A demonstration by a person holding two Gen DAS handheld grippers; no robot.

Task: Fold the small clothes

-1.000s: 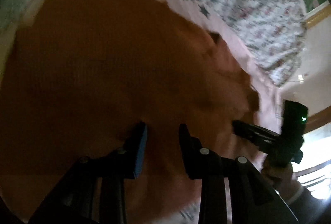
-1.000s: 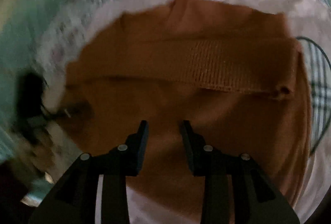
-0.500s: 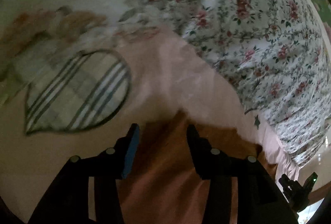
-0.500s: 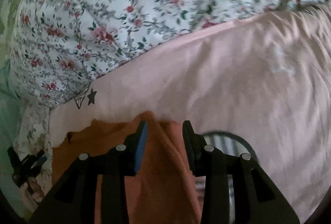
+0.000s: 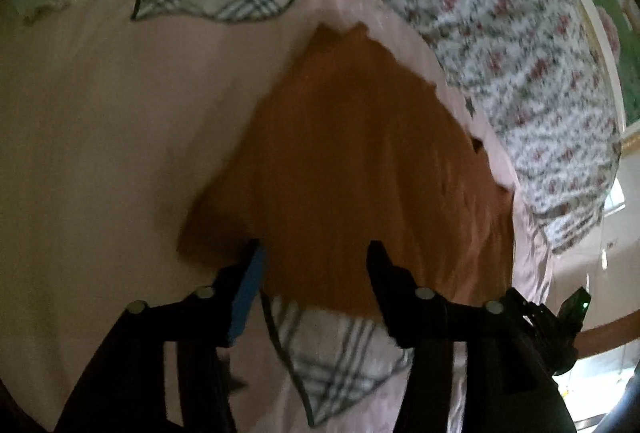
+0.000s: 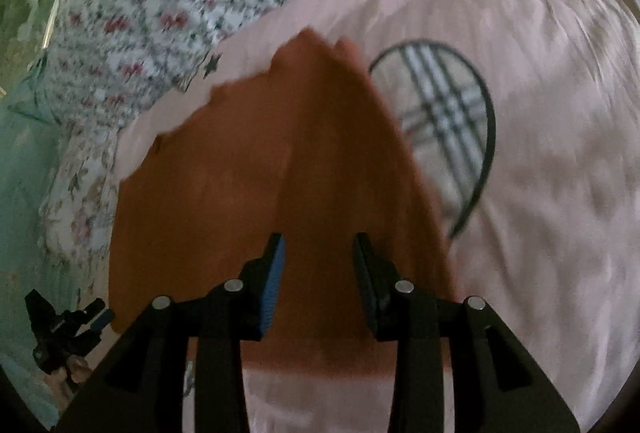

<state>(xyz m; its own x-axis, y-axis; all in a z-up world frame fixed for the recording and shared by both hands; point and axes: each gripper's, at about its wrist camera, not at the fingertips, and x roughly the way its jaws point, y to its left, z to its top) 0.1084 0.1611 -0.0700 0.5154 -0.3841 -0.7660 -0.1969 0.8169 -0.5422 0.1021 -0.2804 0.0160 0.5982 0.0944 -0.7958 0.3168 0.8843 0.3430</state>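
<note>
1. Seen on the pink bed sheet [image 5: 100, 153]: a rust-orange knitted small garment [image 5: 360, 161], lying flat, already folded to a narrow shape that tapers toward the far floral quilt [image 5: 520, 53].
2. Located in the middle of both views; near edge just in front of both tools, far tip just short of the quilt border. Partly covering a checked heart-shaped print on the sheet [image 5: 344, 353] at the near side in the left view; a second checked print [image 6: 448, 113] just beside its right edge in the right view.
3. Left tool [image 5: 316, 253]: spread wide, jaws just opened further, hanging over the near edge of the garment. No pinching seen; cloth looks flat below the pads, not gathered between them.
4. Right tool [image 6: 318, 245]: partly spread, hovering over the garment along a long crease. Pads appear not to press the cloth, though the blur makes this a little uncertain.
5. Probable step in hand: choosing new grip places for the next fold, or releasing after a finished fold.
6. To do it well: lower both tools to the same edge, well apart from each other; take all layers of knit together, not only the top one; avoid catching the sheet below.
7. Lift only a little, carry across evenly, keep edges aligned, then smooth the crease flat.
</note>
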